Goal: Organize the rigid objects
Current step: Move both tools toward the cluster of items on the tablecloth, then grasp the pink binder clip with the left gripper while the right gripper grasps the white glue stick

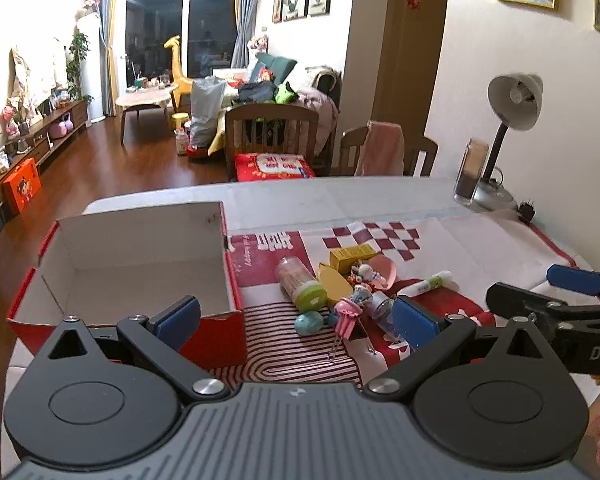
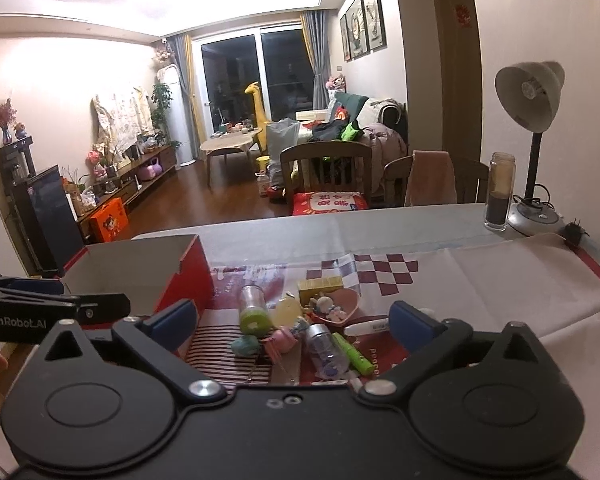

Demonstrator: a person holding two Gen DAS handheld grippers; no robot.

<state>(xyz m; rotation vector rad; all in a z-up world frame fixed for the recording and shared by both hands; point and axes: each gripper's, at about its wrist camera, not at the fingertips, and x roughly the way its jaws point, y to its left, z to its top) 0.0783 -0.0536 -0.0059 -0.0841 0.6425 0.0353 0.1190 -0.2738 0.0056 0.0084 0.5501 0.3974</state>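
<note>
A red cardboard box (image 1: 136,264) with a white, empty inside stands open on the table at the left; it also shows in the right wrist view (image 2: 188,276). Right of it lies a pile of small items: a clear jar with a green lid (image 1: 300,284) (image 2: 254,308), a yellow box (image 1: 350,258), a pink heart dish (image 1: 380,272) (image 2: 340,304), a teal egg (image 1: 308,323), a white marker (image 1: 424,286) and a green pen (image 2: 356,354). My left gripper (image 1: 296,318) is open and empty, just short of the pile. My right gripper (image 2: 294,322) is open and empty over the pile.
A desk lamp (image 2: 534,120) and a tall glass bottle (image 2: 500,192) stand at the table's far right, with a black plug (image 2: 576,232) beside them. Two wooden chairs (image 1: 272,136) stand behind the table. A patterned red and white cloth (image 2: 480,276) covers the table.
</note>
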